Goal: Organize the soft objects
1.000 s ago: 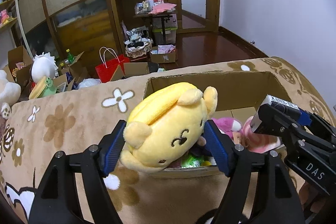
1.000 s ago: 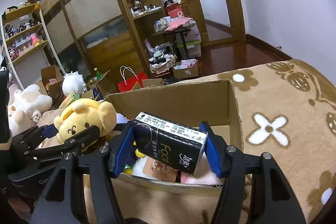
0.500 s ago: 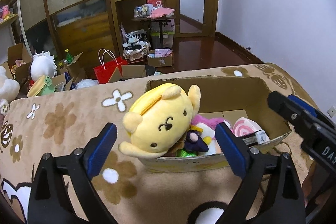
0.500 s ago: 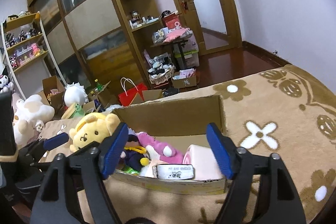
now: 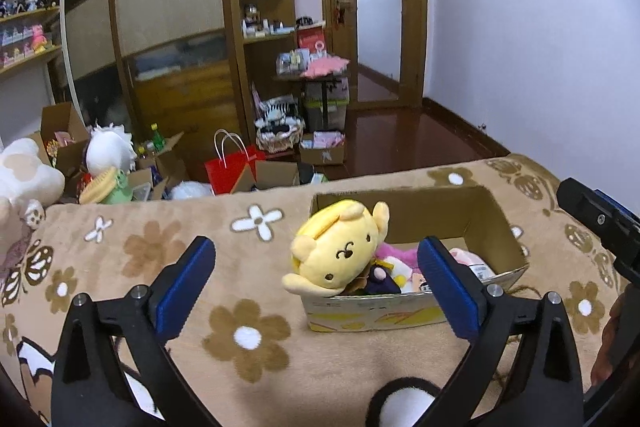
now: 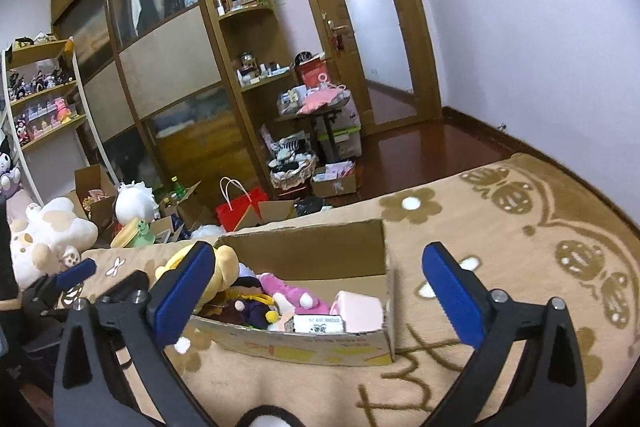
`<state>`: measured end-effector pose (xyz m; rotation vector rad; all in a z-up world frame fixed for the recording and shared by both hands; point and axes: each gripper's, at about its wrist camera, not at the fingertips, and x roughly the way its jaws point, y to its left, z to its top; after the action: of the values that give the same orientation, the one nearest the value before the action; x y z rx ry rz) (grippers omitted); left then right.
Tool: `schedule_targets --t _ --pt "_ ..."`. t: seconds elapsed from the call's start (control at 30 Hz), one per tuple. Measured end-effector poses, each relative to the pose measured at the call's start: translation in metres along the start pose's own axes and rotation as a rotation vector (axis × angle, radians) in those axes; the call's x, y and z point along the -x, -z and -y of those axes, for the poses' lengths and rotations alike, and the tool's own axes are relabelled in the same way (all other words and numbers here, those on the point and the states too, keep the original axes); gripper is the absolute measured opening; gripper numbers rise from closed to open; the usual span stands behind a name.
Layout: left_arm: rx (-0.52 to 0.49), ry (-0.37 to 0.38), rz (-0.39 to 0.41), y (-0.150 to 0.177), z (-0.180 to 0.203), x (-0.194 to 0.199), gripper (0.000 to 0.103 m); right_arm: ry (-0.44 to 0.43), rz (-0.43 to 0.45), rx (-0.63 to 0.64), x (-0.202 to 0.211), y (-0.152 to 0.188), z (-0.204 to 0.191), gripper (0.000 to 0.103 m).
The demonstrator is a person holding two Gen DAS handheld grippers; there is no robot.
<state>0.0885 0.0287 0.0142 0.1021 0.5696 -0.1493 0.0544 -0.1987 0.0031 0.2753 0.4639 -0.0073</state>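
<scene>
Both 2-finger grippers — left point(image 5: 316, 283), right point(image 6: 318, 291) — gape empty above the brown cardboard box point(image 5: 486, 205) holding the yellow plush dog point(image 5: 340, 251); next, probably fetching another soft toy.

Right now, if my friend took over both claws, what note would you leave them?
Left claw: open, holding nothing.
Right claw: open, holding nothing.
The yellow plush dog sits at the left end of the cardboard box, leaning over its rim. The tissue pack lies inside by the front wall, beside a pink plush.
Done: both are in. Left: perhaps other toys beyond the blanket.
</scene>
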Motion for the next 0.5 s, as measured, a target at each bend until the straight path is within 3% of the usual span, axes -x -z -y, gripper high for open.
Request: schedule_targets --t 0.5 --pt "-0.047 -0.012 0.109 0.008 0.001 0.080 0.102 0.066 0.070 0.049 0.083 -0.004 0.004 0.103"
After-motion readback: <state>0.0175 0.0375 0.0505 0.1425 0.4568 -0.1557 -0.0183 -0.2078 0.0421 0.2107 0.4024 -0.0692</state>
